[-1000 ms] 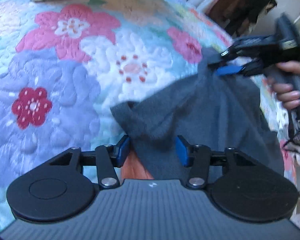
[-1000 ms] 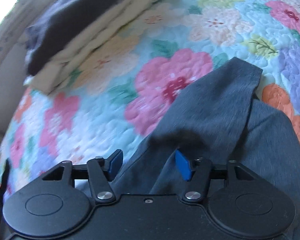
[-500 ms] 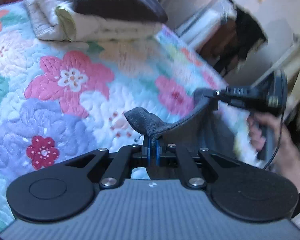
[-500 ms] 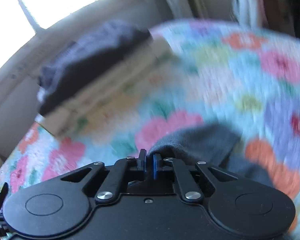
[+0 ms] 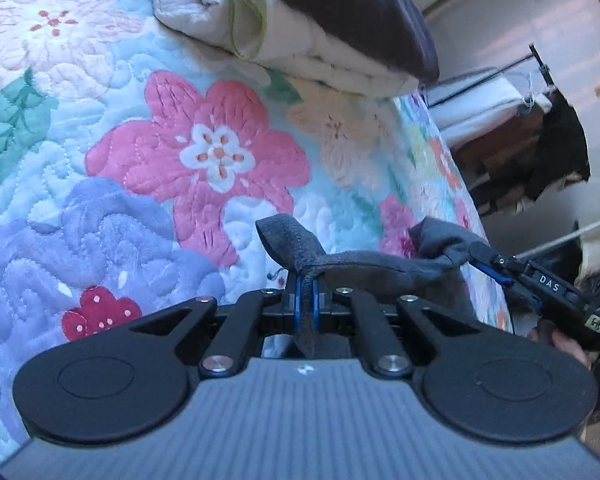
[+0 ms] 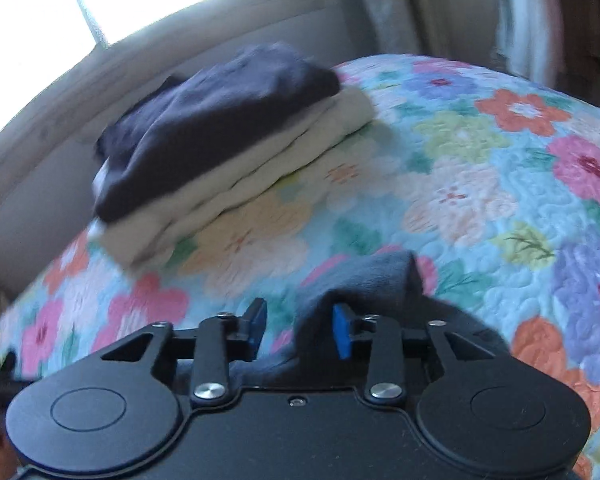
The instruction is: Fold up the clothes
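Observation:
A dark grey garment (image 5: 364, 260) hangs lifted above the floral quilt (image 5: 100, 184). My left gripper (image 5: 307, 280) is shut on one corner of it, and the hem sticks up past the fingers. In the left wrist view the right gripper (image 5: 500, 276) sits at the far right against the garment's other corner. In the right wrist view my right gripper (image 6: 300, 328) has its blue pads apart, and the grey garment (image 6: 364, 280) drapes between them, against the right pad.
A stack of folded clothes, dark grey on cream (image 6: 228, 136), lies at the far side of the bed; it also shows in the left wrist view (image 5: 320, 28). The bed's right edge (image 5: 460, 200) drops off to dark furniture. A window (image 6: 60, 0) is behind.
Both grippers closed on the garment's corners and lifted it off the quilt toward the stack. Since half a second ago the right gripper's pads have come apart.

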`<state>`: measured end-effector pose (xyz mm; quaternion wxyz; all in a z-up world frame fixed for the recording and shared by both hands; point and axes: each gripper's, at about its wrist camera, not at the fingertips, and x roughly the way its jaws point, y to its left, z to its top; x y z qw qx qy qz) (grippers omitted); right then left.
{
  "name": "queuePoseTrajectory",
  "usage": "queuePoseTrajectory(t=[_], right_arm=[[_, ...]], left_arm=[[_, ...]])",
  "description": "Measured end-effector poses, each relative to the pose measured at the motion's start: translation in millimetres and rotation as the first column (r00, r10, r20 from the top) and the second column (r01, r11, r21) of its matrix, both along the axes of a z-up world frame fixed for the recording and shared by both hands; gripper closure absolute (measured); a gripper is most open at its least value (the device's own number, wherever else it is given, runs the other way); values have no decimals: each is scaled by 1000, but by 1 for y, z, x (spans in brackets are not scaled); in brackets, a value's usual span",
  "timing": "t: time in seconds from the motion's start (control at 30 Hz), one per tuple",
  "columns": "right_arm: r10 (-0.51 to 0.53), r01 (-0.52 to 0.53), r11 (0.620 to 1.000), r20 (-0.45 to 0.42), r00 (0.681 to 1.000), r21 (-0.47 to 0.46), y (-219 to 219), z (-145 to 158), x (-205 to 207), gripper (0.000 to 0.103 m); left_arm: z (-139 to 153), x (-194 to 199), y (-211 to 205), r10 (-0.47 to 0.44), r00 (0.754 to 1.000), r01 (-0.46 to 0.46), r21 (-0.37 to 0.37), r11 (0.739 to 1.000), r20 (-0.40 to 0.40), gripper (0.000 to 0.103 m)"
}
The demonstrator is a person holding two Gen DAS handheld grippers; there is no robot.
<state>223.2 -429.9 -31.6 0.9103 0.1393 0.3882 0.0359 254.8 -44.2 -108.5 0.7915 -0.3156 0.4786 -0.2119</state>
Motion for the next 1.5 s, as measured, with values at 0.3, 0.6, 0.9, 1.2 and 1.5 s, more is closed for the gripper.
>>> queuePoseTrajectory(t=[0.3, 0.6, 0.9, 1.2, 1.5], right_arm=[[127, -127, 983, -4, 992, -136, 16, -10, 50, 56], [67, -74, 992, -65, 996, -99, -31, -16, 49, 54], [63, -84, 990, -179, 982, -111, -82, -31, 34, 47], [57, -60, 998, -143, 988, -23, -69, -64, 34, 96], [-83, 171, 925, 260, 962, -339, -48, 19, -26, 97]], left_arm=[[11, -7, 17, -122, 993, 122, 60, 991, -11, 93], [-2, -22, -5, -280, 956, 274, 65, 959, 89, 63], [-9, -22, -33, -349, 921, 308, 227, 924, 172, 100], [34, -1, -22, -288, 901, 232, 200, 952, 323, 100], [31, 27, -7, -125, 959, 116, 50, 992, 255, 100]])
